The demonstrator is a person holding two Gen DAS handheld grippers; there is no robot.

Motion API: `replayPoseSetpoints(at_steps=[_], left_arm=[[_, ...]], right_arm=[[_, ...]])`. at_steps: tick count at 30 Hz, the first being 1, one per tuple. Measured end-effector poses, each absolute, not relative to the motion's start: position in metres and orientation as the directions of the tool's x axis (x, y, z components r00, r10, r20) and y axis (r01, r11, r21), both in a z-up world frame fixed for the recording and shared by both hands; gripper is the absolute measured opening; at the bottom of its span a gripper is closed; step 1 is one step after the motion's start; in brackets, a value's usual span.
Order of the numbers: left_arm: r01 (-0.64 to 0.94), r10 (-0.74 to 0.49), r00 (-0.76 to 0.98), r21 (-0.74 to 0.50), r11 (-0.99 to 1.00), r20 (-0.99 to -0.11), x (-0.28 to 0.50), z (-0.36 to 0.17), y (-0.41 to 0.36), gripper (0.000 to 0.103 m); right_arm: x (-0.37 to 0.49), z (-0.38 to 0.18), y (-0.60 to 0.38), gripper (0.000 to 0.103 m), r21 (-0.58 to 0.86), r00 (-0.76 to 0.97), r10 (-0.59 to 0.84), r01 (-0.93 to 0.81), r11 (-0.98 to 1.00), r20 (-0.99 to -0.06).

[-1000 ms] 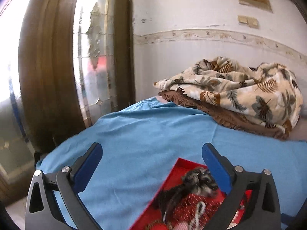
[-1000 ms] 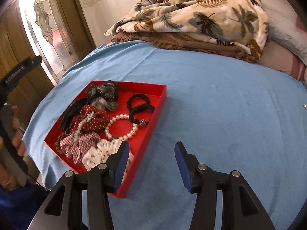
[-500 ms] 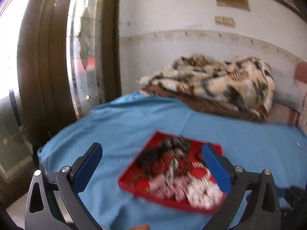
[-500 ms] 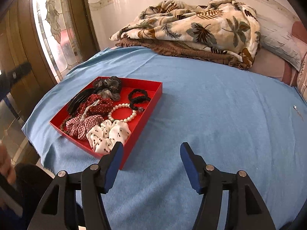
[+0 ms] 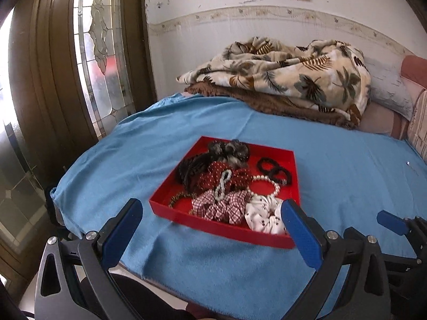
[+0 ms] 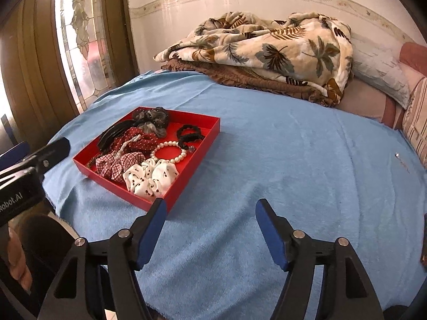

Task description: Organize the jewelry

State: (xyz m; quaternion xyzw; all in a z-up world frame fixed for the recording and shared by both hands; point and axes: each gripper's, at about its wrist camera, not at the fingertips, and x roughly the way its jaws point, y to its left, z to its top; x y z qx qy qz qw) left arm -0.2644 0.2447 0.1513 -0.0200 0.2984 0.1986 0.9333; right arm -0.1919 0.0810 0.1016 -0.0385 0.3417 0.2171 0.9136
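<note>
A red tray (image 5: pixel 213 223) (image 6: pixel 186 176) lies on the blue bedspread (image 6: pixel 293 160) near its front left. It holds a pearl bracelet (image 5: pixel 267 184) (image 6: pixel 170 150), black hair ties (image 5: pixel 275 172) (image 6: pixel 188 134), a white dotted scrunchie (image 5: pixel 263 213) (image 6: pixel 149 174), a red checked scrunchie (image 5: pixel 218 206), a dark red dotted scrunchie (image 5: pixel 226 173) and a grey one (image 5: pixel 229 150). My left gripper (image 5: pixel 213 229) is open and empty, just in front of the tray. My right gripper (image 6: pixel 210 226) is open and empty, to the right of the tray's near corner.
A leaf-print blanket (image 5: pixel 288 72) on a brown one lies at the back of the bed, with pillows (image 5: pixel 392 93) at the back right. A wooden door with patterned glass (image 5: pixel 98 53) stands left. The bed's edge is close below both grippers.
My left gripper has pulled back and swung right, so the whole tray now shows ahead of it. My right gripper has drawn back and risen a little. Both stay open.
</note>
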Motion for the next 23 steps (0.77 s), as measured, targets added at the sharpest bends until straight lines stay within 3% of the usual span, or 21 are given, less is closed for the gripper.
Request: replayPoseSetpoints(at_steps=[23], left_arm=[[-0.417,0.365,0.650,0.089,0.904,-0.667,-0.255,0.123,0.259,0.103]], right_arm=[[-0.191,0.081,0.095,0.080,0.059,0.631,0.351,-0.436,0.898,-0.692]])
